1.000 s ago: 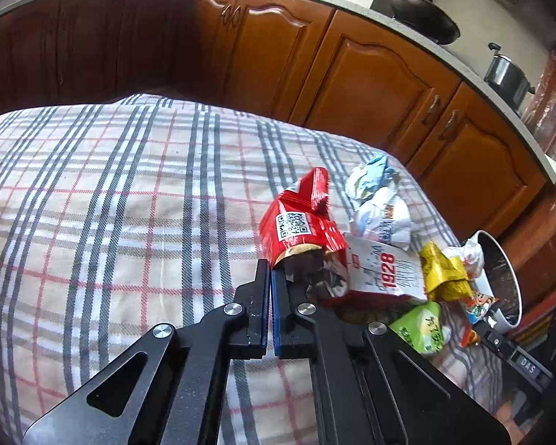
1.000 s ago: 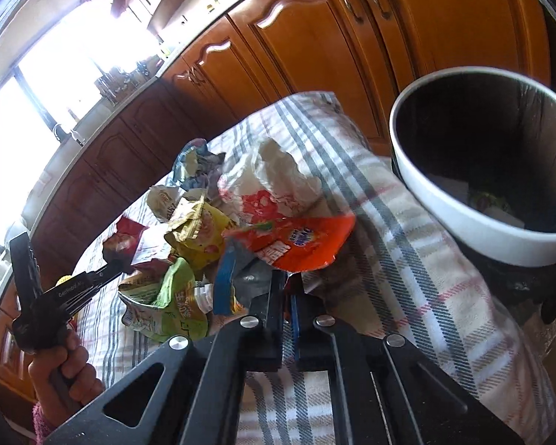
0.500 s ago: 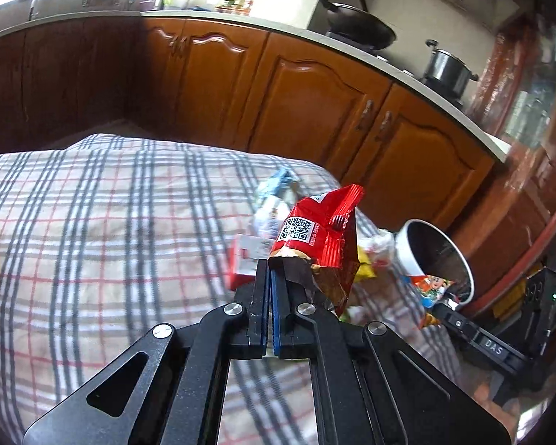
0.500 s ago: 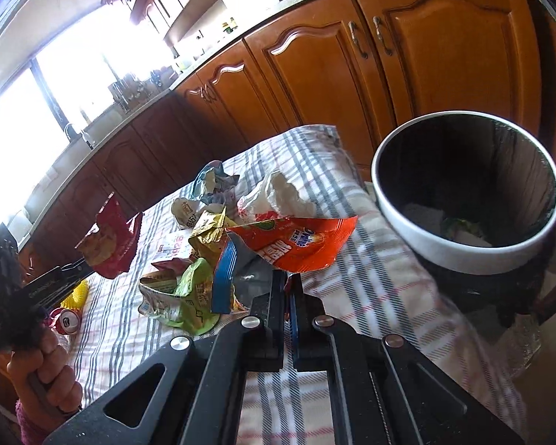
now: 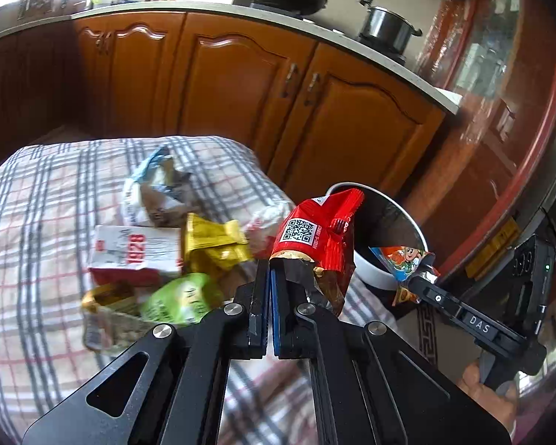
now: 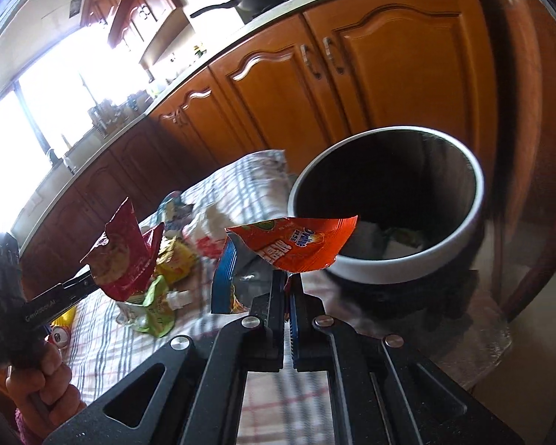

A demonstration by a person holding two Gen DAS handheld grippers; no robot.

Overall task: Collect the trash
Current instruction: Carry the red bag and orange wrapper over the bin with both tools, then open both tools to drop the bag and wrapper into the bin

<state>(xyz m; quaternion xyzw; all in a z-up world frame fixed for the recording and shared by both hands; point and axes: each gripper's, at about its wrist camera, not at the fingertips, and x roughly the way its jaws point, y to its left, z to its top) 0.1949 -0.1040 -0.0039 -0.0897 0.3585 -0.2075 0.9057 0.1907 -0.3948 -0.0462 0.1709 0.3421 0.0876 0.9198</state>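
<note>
Both grippers angle downward, the left gripper with jaws pinching a red wrapper above the checked-cloth counter, the right gripper with jaws pinching an orange wrapper at the rim of the white-rimmed bin.

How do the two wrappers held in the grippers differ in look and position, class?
The red wrapper in the left gripper bears a QR code; the orange wrapper in the right gripper shows cartoon-style lettering. The red wrapper stands upright beside the bin; the orange wrapper spreads sideways, its tip overlapping the rim in the picture. Both are clamped and lifted off the table.
</note>
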